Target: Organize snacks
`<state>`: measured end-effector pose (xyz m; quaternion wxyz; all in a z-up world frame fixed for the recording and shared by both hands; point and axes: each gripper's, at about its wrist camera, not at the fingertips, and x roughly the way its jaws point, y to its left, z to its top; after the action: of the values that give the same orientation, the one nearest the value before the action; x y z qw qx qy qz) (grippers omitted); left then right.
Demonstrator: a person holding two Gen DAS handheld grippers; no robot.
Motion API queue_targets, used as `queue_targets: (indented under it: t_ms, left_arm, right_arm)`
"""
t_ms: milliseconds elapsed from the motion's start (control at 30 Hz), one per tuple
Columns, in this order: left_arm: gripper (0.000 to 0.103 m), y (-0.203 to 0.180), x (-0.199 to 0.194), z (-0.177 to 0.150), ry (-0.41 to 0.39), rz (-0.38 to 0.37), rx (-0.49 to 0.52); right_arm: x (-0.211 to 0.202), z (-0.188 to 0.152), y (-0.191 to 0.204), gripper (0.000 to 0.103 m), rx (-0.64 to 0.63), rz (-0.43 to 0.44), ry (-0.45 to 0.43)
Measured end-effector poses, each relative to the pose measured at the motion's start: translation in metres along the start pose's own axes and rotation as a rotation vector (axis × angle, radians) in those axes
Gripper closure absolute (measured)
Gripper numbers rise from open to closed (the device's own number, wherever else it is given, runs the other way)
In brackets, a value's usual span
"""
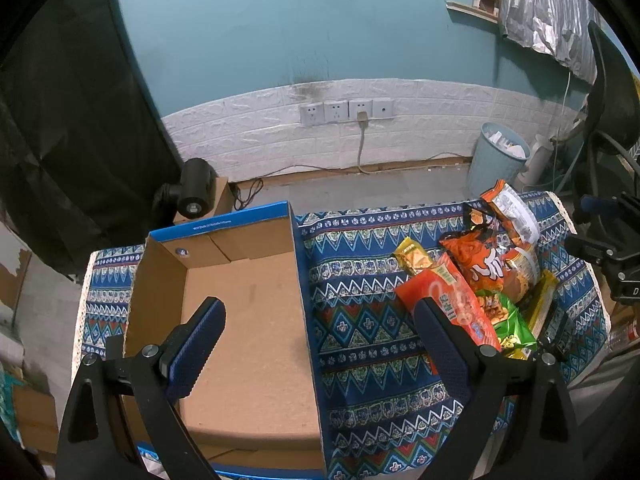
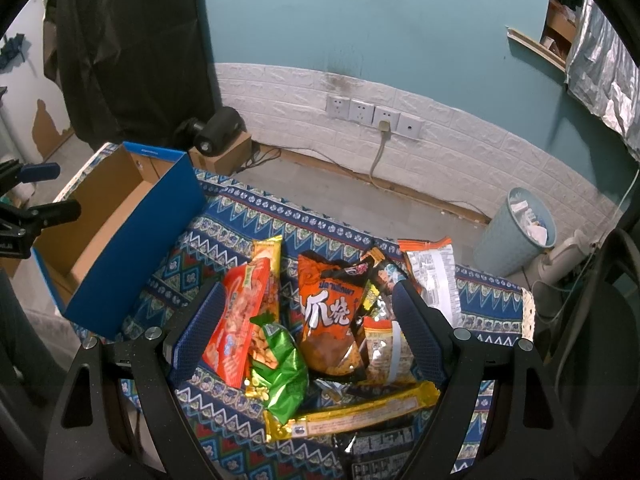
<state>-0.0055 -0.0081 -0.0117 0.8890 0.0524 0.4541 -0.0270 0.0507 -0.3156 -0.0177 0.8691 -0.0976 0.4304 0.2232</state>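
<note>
A pile of snack packets lies on the patterned cloth: a red packet (image 2: 236,316), a green packet (image 2: 280,364), an orange packet (image 2: 328,312), a long gold packet (image 2: 360,412) and a white-backed packet (image 2: 432,276). The pile also shows at the right of the left wrist view, with the red packet (image 1: 448,300) nearest. An open blue cardboard box (image 1: 240,312) stands empty on the left; it also shows in the right wrist view (image 2: 132,240). My left gripper (image 1: 320,332) is open above the box's right wall. My right gripper (image 2: 308,328) is open, straddling the pile from above.
The table carries a blue patterned cloth (image 1: 360,340). A black camera (image 1: 192,192) sits on a small carton behind the box. A pale blue waste bin (image 2: 516,232) stands on the floor by the wall. A black chair (image 1: 612,92) is at the right.
</note>
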Motion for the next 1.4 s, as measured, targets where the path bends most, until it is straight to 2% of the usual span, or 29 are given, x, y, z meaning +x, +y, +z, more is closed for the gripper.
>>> queue_targets:
  t_ms: [1400]
  left_arm:
    - [0.007, -0.0044, 0.0060, -0.0024, 0.031, -0.002, 0.013]
  right_arm:
    - [0.0020, -0.0008, 0.0018, 0.019, 0.004, 0.002, 0.015]
